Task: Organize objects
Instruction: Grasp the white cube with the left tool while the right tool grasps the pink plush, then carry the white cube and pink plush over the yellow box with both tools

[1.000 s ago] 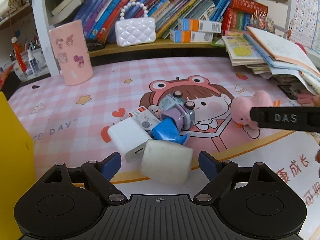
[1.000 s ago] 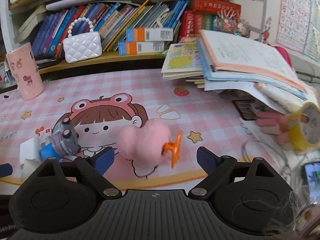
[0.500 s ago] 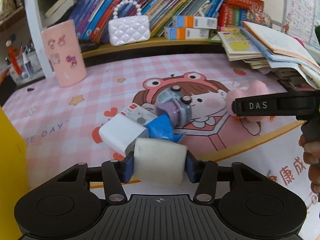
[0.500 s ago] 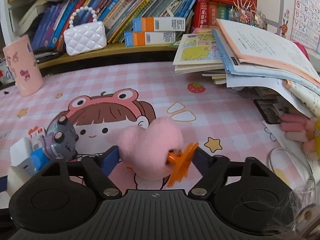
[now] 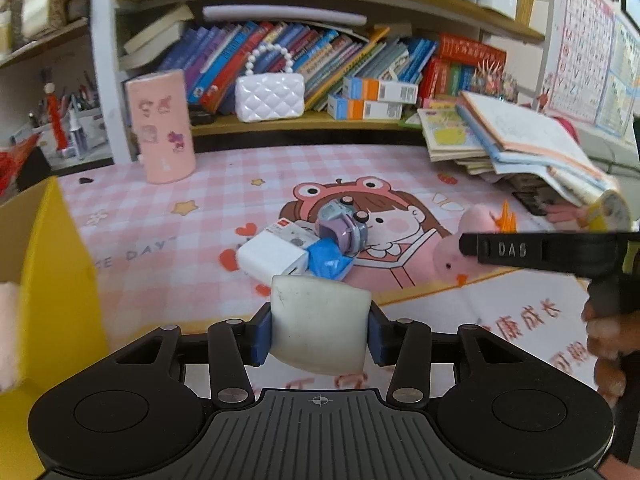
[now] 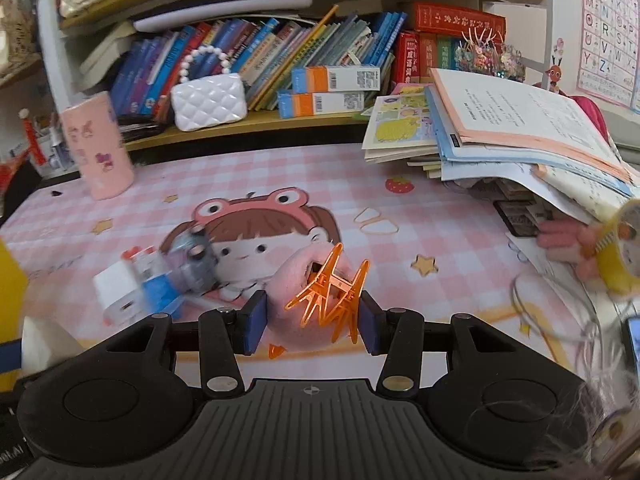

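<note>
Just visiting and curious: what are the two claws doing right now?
Left claw shut on white foam block. Right claw shut on pink plush clip. Yellow box at left, nothing blocking.

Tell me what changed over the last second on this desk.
Both tools went from open to shut. The left tool closed on the white foam block and lifted it off the mat; the right tool closed on the pink plush hair clip and raised it. The white charger, purple toy and pink cup stayed put.

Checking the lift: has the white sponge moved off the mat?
Yes. The white sponge, clamped in the left tool, has risen clear of the white charger.
</note>
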Motion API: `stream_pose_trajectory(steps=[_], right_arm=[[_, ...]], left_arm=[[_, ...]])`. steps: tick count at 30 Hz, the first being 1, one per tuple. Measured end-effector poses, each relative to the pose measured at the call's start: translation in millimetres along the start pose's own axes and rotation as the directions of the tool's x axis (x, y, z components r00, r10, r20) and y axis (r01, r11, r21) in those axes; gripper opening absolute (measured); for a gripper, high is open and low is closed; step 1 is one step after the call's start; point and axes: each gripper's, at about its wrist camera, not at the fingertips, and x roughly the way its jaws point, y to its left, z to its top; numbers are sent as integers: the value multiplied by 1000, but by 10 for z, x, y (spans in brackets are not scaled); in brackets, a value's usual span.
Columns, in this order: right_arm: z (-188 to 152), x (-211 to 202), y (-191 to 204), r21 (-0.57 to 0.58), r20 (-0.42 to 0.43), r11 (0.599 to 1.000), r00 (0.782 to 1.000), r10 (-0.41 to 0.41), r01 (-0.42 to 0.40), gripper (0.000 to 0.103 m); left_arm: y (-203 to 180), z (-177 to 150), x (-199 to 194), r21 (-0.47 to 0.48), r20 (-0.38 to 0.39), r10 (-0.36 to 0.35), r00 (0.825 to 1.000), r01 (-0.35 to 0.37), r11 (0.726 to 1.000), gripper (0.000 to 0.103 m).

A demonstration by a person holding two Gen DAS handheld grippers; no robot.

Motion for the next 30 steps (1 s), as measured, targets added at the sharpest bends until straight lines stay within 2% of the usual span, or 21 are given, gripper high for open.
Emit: stream_pose_trajectory(steps=[8,13,24,30], right_arm=[[-349,-675,340,5,-13,999,999,33,-33,44],[-573,-1106,635,-11,-19,997,997,81,-81,44],[-1141,-1824,1376,-82,-64,973,975,213,-218,44],[-1371,-2049,1717,-115,-92,952,957,274,-283,44]], left_arm=[[201,-232,-665,-36,44,-10,999,11,999,44],[373,-459,-1091,-47,60,3,998,0,999,44],[903,-1131,-1875,-146,29,102,994,-97,985,44],[1112,-1341,-2162,-184,31,150,988,-142,973,43]])
